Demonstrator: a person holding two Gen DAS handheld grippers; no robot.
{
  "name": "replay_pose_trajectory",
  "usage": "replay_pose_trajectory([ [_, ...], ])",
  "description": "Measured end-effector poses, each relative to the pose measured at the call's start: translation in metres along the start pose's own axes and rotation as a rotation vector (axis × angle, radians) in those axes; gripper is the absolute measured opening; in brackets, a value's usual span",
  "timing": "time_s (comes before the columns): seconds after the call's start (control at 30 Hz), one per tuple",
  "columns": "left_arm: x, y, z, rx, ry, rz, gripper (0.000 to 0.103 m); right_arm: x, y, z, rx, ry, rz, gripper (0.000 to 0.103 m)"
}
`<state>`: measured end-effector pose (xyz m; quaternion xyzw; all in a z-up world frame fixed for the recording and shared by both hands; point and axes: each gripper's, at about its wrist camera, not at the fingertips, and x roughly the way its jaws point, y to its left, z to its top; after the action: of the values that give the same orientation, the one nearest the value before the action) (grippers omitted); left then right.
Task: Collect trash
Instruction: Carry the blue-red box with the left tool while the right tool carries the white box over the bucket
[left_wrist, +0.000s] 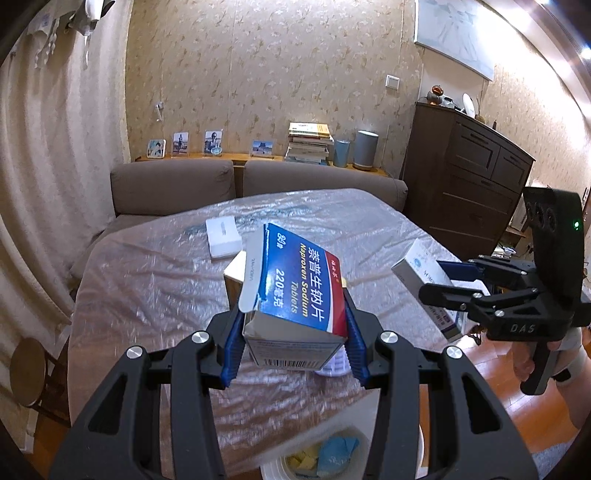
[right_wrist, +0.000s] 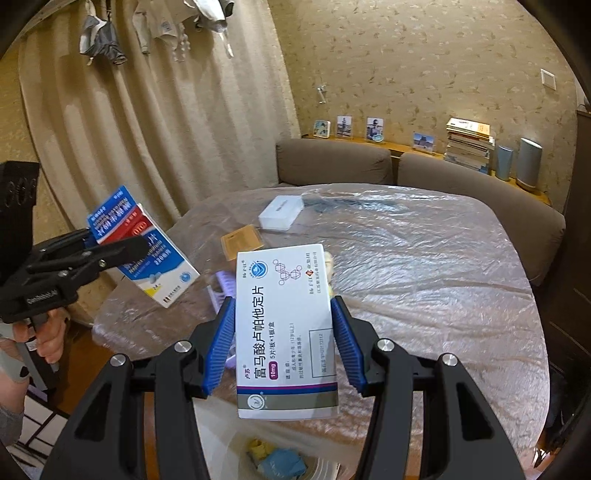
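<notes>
We hold the left hand-held gripper (left_wrist: 293, 328), black with blue ribbed pads, clamped on a blue and white tablet box (left_wrist: 295, 288), tilted downward above the plastic-covered desk (left_wrist: 147, 280). Our right hand-held gripper (right_wrist: 284, 343) pinches a white medicine box (right_wrist: 284, 332) over the same desk. A hand (right_wrist: 48, 338) grips the left handle; fingers (left_wrist: 524, 363) wrap the right handle.

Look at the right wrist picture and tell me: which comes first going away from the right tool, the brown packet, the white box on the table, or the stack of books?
1. Brown packet: lies on the table just beyond the right tool, slightly left.
2. White box: on the table, a bit further back.
3. Stack of books: farthest, on the shelf behind the sofa, to the right.
</notes>
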<state>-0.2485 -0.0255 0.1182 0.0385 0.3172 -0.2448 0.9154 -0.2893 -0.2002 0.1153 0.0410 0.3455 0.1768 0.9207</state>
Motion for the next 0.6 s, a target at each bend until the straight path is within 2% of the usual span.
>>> replay_pose_trajectory([
  [0.27,-0.01,0.002,-0.024,-0.014,0.049,-0.006,0.047,-0.011,0.019,-0.015,-0.04,0.036,0.039,0.051],
  [0.6,-0.015,-0.006,-0.052,-0.014,0.125,-0.012,0.047,-0.012,0.029,-0.044,-0.048,0.123,0.076,0.051],
])
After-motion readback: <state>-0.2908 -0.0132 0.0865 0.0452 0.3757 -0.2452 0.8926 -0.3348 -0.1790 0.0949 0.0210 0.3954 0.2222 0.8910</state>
